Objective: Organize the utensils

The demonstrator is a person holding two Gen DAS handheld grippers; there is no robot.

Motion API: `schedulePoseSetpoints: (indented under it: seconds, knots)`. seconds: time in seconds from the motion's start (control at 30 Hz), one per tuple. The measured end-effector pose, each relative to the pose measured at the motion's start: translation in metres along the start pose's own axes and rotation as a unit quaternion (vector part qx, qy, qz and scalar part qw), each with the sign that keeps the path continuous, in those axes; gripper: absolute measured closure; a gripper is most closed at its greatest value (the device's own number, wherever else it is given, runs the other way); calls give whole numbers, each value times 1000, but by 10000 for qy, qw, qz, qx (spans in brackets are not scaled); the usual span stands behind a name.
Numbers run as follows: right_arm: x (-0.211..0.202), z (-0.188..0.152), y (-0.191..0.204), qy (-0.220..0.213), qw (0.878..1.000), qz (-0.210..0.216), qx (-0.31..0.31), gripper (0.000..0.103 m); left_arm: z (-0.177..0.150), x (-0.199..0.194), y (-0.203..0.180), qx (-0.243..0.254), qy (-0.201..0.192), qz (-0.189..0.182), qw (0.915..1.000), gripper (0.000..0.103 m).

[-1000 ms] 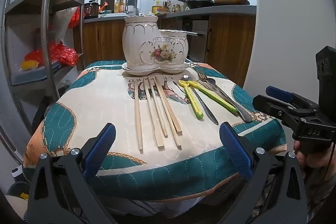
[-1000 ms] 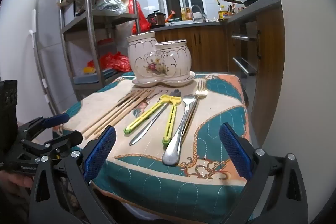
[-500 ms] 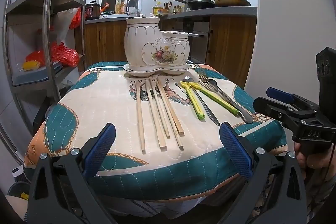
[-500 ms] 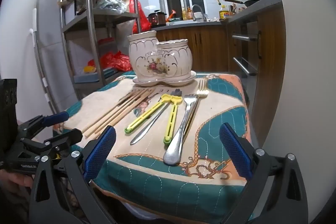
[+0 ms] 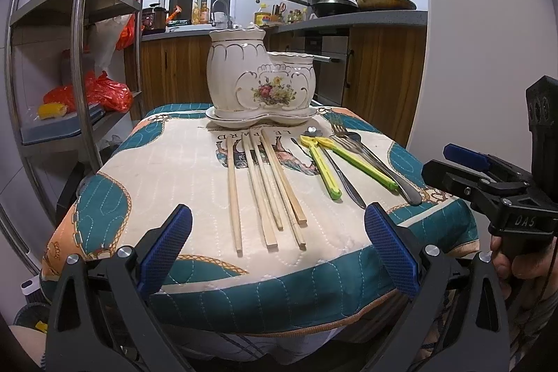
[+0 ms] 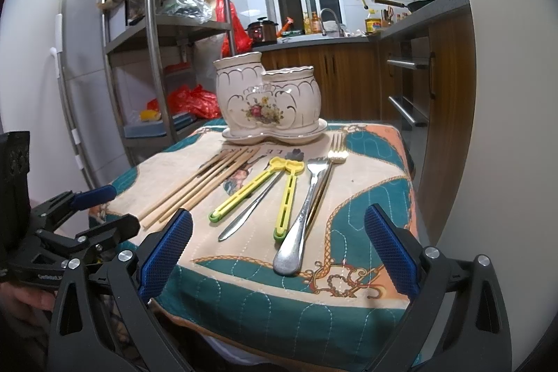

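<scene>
A cream floral ceramic utensil holder (image 5: 259, 82) (image 6: 268, 100) with two cups stands at the table's far end. Several wooden chopsticks (image 5: 265, 183) (image 6: 205, 180) lie in front of it. Beside them lie yellow-green tongs (image 5: 324, 162) (image 6: 282, 176), a knife (image 5: 343, 178) (image 6: 254, 208), a silver fork (image 6: 303, 208) and a gold fork (image 6: 329, 166). My left gripper (image 5: 277, 241) is open and empty before the table's near edge, facing the chopsticks. My right gripper (image 6: 277, 241) is open and empty near the fork handle; it also shows in the left wrist view (image 5: 464, 169).
The small table has a quilted teal and cream cloth (image 5: 195, 162). A metal shelf rack (image 5: 80, 33) with bags stands at the left. Wooden kitchen cabinets (image 5: 380, 72) and a counter with pans are behind and to the right.
Both grippers have shifted slightly and come a little nearer the table. Nothing on the table has moved.
</scene>
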State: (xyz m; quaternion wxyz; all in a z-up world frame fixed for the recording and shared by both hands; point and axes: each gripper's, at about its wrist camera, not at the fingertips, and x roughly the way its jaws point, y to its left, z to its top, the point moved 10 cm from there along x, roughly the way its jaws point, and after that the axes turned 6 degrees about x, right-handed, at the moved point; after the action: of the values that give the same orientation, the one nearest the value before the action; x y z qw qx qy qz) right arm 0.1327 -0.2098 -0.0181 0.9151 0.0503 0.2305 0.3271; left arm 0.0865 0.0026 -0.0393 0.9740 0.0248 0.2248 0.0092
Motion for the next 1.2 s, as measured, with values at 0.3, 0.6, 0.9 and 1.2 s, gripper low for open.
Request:
schedulePoseSetpoints:
  seconds: [0.3, 0.6, 0.9, 1.2]
  knots:
    - [2, 0, 3, 28, 10000, 46, -19, 5, 0, 2, 0, -39, -27, -8, 10000, 6]
    - [4, -1, 3, 51, 10000, 45, -12, 5, -1, 5, -2, -38, -21, -34, 10000, 6]
    - [4, -1, 3, 68, 10000, 56, 7, 5, -2, 6, -1, -76, -10, -30, 10000, 6]
    - [7, -3, 3, 154, 9998, 74, 100, 5, -2, 5, -1, -80, -6, -37, 10000, 6]
